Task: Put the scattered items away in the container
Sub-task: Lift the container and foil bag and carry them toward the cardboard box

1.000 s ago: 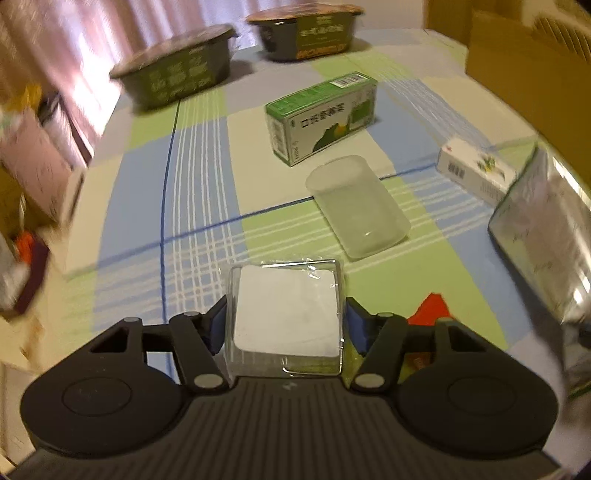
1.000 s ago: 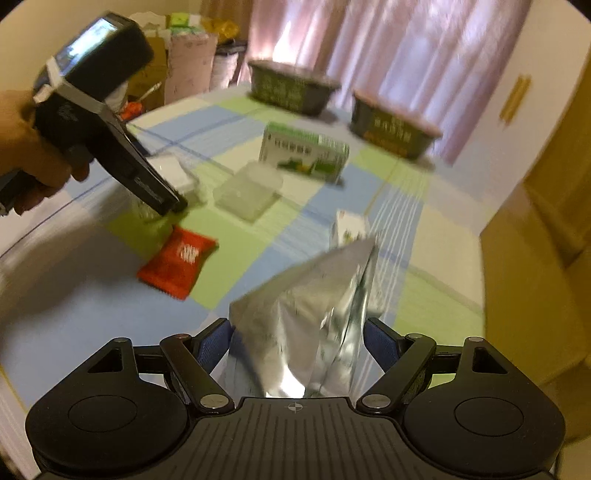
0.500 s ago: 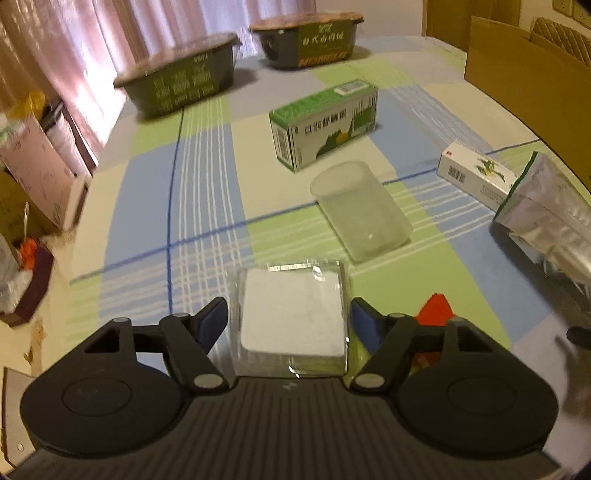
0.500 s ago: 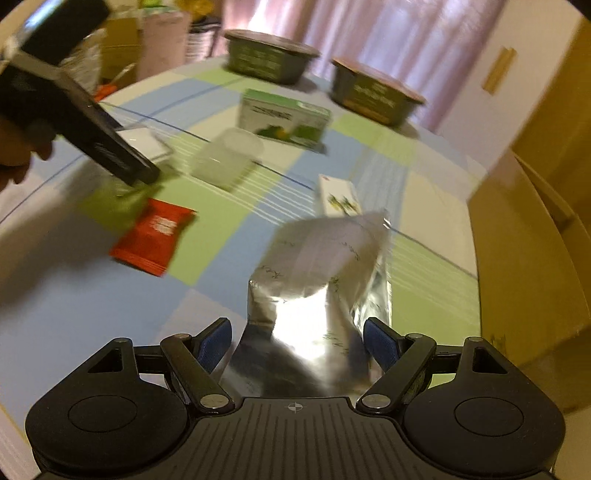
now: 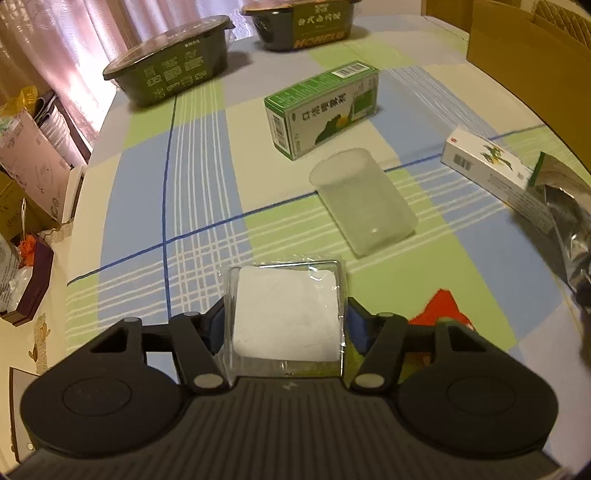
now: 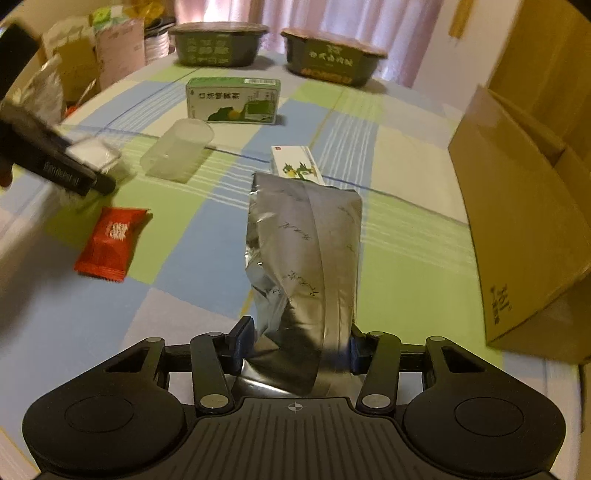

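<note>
My left gripper (image 5: 284,328) is shut on a clear plastic packet with a white pad inside (image 5: 286,314), held above the checked tablecloth. My right gripper (image 6: 301,345) is shut on a crinkled silver foil pouch (image 6: 306,254), lifted off the table. In the right wrist view the left gripper (image 6: 90,177) shows at the far left with its packet (image 6: 92,155). A red snack packet (image 6: 110,243) lies flat on the cloth. The open cardboard box (image 6: 524,221) stands at the right.
On the cloth lie a clear tub on its side (image 5: 364,203), a green carton (image 5: 323,109) and a small white box (image 5: 487,166). Two dark lidded bowls (image 5: 170,79) (image 5: 306,20) sit at the far edge. Boxes and bags crowd the floor at left (image 5: 29,170).
The right gripper has swung toward the cardboard box with the silver pouch, now pointing straight ahead. The left gripper has risen slightly with its clear packet.
</note>
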The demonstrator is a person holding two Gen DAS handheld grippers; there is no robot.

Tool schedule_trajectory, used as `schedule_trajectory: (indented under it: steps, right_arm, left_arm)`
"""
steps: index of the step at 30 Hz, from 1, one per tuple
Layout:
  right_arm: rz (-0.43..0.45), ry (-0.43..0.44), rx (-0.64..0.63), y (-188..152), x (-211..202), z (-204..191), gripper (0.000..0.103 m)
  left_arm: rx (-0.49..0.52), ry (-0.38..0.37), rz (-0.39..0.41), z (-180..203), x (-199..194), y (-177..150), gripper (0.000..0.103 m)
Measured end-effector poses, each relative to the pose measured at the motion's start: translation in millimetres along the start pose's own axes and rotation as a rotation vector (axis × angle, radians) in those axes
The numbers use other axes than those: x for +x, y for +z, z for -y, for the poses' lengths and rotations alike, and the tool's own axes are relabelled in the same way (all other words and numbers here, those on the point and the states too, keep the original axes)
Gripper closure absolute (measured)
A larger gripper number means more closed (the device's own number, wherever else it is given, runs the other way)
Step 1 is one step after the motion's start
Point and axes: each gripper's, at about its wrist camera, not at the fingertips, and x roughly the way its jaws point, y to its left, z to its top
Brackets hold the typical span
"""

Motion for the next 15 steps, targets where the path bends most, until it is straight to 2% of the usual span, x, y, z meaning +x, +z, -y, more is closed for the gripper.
schedule_trajectory:
  steps: [8, 12, 14, 15]
  right_arm:
    - [-0.057, 0.075, 0.108, -7.8, -20.0, 17.0, 0.057]
    - [-0.072, 0.076, 0.091, -15.1, -28.1, 16.3, 0.056]
    - [-0.066, 0.072, 0.083, -13.8, -28.4, 15.3, 0.046]
    - [-0.058, 0.063, 0.075, -12.7, -28.7, 14.6, 0.023]
  left_arm:
    - [0.016, -0.138, -0.025, 31.2, -31.8, -21.6, 0.047]
    - [0.076, -0.136, -0.046, 52.1, -40.1, -36.7, 0.046]
    - [0.078, -0.133, -0.05, 54.5, -41.7, -37.5, 0.046]
    - [0.076, -0.132, -0.054, 54.2, -42.1, -36.8, 0.045]
